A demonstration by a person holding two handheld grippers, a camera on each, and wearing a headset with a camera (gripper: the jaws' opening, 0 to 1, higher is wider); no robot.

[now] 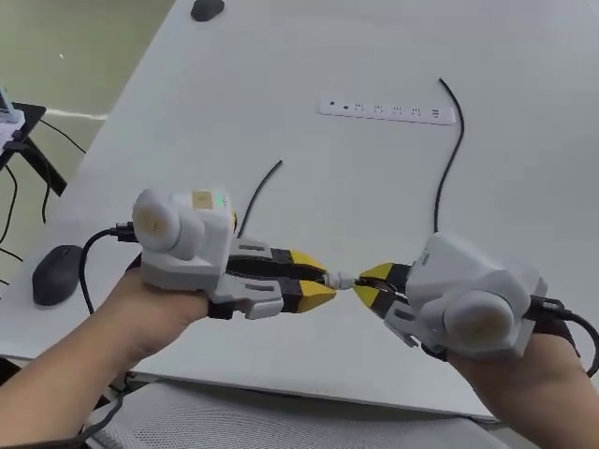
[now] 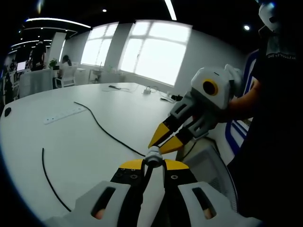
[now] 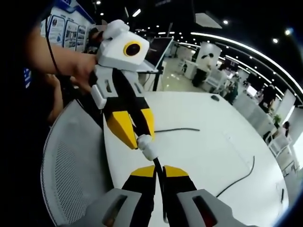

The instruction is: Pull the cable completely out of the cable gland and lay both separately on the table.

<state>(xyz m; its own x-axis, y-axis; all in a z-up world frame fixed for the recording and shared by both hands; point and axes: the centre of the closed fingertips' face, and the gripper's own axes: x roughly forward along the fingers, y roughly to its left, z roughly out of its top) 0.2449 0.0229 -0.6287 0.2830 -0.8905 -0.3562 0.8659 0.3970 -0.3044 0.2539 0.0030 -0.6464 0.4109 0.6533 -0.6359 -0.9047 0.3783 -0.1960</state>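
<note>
Up over the table's (image 1: 356,187) near edge, plenty of open white top ahead. Hands level, jaws tip to tip. L gripper (image 1: 326,282) clamped tight on the one cable gland (image 1: 343,280). R gripper (image 1: 367,283) pinched, I think, on its black cable (image 3: 156,164). Beyond: 1 power strip (image 1: 388,110), 2 loose leads (image 1: 259,198).

A long white table (image 1: 393,56) stretches through an open-plan office, lit by wide windows (image 2: 147,52) and ceiling strip lights (image 2: 169,8). A grey mesh chair (image 3: 66,161) stands at its edge, over pale green floor (image 1: 75,56).
</note>
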